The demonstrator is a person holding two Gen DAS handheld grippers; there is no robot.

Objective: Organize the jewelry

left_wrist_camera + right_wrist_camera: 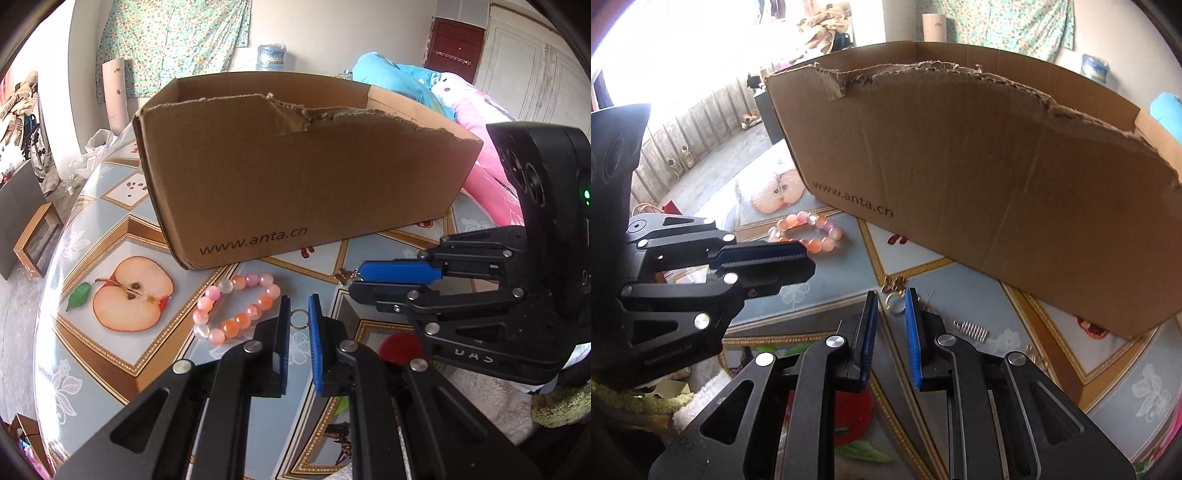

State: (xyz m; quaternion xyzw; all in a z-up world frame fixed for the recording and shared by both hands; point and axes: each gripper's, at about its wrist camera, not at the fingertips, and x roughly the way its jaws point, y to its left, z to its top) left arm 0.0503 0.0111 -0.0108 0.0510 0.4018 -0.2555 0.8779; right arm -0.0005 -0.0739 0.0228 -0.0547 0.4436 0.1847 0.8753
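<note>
The left gripper (300,306) points down at the patterned table (110,229) with its jaws drawn to a narrow slit. A small metal ring (299,327) fills that slit at the tips, its rim meeting both blue pads, so it looks pinched there. Just left of these fingers and a little ahead, a bracelet of pink and orange beads (231,328) lies flat on the cloth, apart from the gripper. Straight ahead, beyond the bracelet, stands the open cardboard box (295,177) with a torn upper edge. To the right the right gripper (893,295) also tilts down near the table. Its jaws are slightly wider, and a second ring with a gold charm (895,314) sits in the gap, nearer the right pad. Whether the pads press on it cannot be told. The charm reaches past the fingertips toward the box. Right of that gripper, a small coil spring (971,329) lies on the table.
</note>
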